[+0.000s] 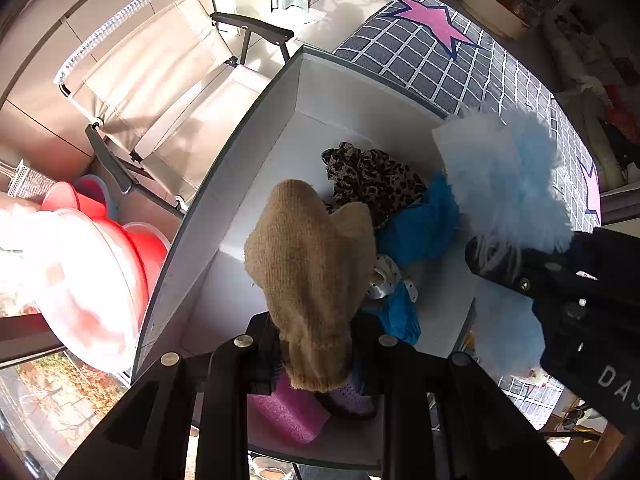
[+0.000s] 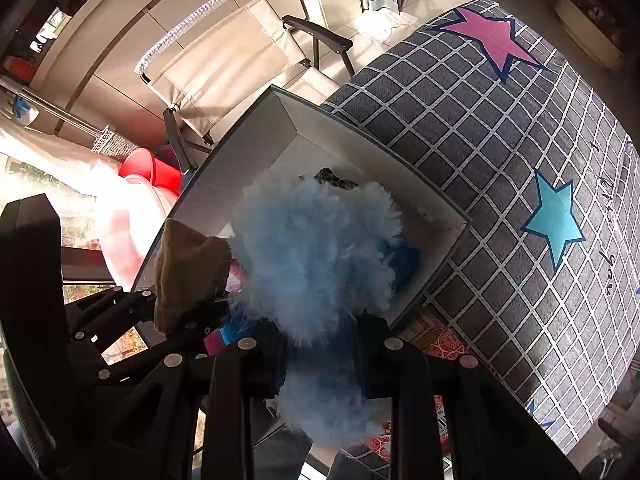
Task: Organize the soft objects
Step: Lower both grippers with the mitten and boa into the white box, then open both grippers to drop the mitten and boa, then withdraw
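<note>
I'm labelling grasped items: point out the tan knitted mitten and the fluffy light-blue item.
Tan knitted mitten (image 1: 308,264), left wrist view, middle of its knit body.
Fluffy light-blue item (image 2: 312,256), right wrist view, centre of its fluff.

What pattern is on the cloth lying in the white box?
Leopard print, tan with dark spots: the cloth in the white box shows best in the left wrist view.

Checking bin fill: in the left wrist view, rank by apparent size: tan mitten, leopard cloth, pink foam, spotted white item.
1. tan mitten, though nearest the camera, so inflated
2. leopard cloth
3. pink foam, partly hidden, so unsure against the leopard cloth
4. spotted white item, mostly covered
</note>
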The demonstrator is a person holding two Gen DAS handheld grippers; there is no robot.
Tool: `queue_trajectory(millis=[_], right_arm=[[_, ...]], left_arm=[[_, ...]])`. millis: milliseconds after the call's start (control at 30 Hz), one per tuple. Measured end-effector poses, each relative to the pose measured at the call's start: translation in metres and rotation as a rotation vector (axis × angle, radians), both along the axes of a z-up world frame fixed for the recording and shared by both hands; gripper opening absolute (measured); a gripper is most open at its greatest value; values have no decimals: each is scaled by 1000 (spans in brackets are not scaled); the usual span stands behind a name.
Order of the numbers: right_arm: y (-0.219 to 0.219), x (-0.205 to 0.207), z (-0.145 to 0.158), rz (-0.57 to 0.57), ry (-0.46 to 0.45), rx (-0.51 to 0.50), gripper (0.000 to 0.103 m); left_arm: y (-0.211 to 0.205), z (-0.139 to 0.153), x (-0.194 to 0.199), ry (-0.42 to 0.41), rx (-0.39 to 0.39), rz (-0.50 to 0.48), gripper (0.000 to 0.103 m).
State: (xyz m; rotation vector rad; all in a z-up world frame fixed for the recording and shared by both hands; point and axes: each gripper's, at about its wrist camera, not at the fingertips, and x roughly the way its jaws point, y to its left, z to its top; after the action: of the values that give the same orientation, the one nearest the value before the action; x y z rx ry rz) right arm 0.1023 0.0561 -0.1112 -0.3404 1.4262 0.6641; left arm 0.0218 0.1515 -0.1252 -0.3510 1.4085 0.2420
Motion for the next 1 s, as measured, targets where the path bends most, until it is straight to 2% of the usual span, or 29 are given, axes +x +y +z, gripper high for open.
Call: queue_trajectory(millis=[67,133,167,200,233,267,300,333,367,433,600,733,767,833,933,1000], right_arm=[[1,0,0,2,2,-1,26],[2,0,-1,6,16,-1,28],[2,0,-2,8,26,-2,31],[2,0,-4,8,36,-6,41],[1,-1,-5,5,39,-15,59],[0,-1,-5,2,31,-26,68],[0,-2,-5,4,21,-35,83],[-1,-3,-4,7,13,-36,90],[-2,-4,-2,9,2,-34,91],[-3,-4,2,12,-12,-18,103],[-8,-7,15,7,-54,-9,103],[-15,-13,26,-7,-82,4,102],[-16,-16,29,-9,-89,6,102],[-19,-20,35,-15,-109,13,102],[-24,-26,44,-40,-135,36,102],[-28,-30,46,-59,-135,48,102]], left_arm=[[0,3,-1,-17,-6,1,31],[0,5,-1,-27,-1,9,44],[-1,6,-1,-24,6,14,58],[0,6,-1,-14,15,18,69],[0,6,-1,-6,25,21,70],[-1,6,-1,2,41,18,70],[-2,5,-2,13,65,14,73],[-2,4,-2,23,88,11,76],[-3,4,-3,23,99,10,80],[-1,4,-6,19,95,19,80],[7,1,-13,8,-26,56,80],[4,2,-19,26,-37,38,81],[2,4,-20,27,-32,27,84],[-3,4,-22,45,-21,7,103],[-11,3,-28,55,-77,-4,103],[-16,6,-30,49,-81,-9,103]])
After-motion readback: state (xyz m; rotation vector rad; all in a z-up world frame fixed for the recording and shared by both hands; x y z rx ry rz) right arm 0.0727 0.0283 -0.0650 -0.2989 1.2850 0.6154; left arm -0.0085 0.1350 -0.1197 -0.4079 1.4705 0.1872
